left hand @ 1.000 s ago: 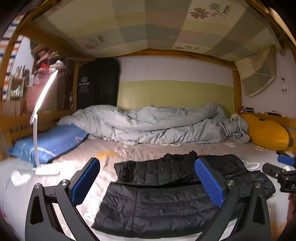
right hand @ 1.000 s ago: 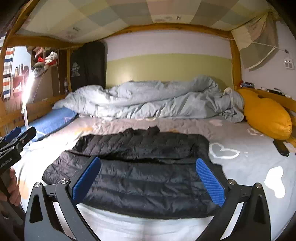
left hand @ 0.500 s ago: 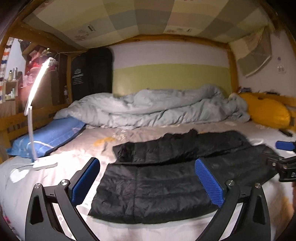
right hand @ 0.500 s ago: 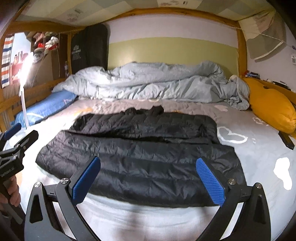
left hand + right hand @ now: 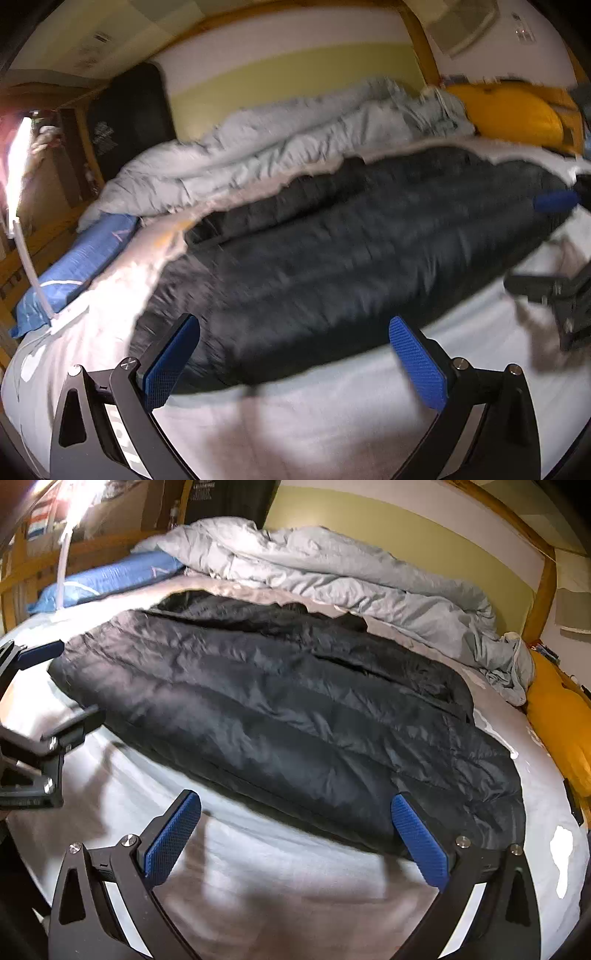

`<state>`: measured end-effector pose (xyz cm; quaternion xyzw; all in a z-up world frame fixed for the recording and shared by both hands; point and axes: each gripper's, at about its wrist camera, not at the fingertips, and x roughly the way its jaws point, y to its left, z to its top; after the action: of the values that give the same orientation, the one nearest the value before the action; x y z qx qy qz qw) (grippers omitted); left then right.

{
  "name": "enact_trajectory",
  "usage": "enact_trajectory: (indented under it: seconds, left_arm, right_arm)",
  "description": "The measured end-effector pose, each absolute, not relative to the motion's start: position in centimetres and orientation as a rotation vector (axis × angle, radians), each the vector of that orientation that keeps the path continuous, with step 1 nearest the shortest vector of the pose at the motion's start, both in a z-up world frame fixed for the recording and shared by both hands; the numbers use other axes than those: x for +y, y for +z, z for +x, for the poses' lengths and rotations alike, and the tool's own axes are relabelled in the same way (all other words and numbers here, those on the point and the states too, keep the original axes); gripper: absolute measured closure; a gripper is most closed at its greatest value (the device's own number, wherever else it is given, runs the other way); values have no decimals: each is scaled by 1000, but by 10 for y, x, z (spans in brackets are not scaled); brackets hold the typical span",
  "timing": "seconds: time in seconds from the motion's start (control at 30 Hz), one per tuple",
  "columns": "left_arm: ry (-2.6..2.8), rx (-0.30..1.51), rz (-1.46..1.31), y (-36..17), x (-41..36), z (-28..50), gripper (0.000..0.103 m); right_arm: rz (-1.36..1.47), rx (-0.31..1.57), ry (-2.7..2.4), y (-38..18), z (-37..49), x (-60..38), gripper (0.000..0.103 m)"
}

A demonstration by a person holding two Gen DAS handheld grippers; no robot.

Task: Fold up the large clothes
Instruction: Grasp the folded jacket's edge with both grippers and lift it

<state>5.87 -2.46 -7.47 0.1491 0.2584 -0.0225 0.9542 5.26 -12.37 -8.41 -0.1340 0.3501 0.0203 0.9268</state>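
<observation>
Both grippers hang spread wide and empty above the near edge of a bed with a pale printed sheet (image 5: 258, 867). The left gripper (image 5: 293, 363) and right gripper (image 5: 295, 840), each with blue ribbed pads, touch nothing. A black quilted puffer jacket (image 5: 295, 716) lies flat across the middle of the bed, in front of a rumpled grey duvet (image 5: 332, 572). The left view is blurred. A yellow cushion (image 5: 557, 716) at far right is cut off.

Black hand-held gripper (image 5: 294, 360), blue textured pads (image 5: 417, 362), silver screws
</observation>
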Motion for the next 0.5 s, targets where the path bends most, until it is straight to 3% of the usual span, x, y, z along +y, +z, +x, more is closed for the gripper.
enact_trajectory:
  seconds: [0.5]
  left_arm:
    - [88, 668, 274, -97, 10, 111, 0]
  right_arm:
    - [-401, 739, -220, -96, 76, -157, 1]
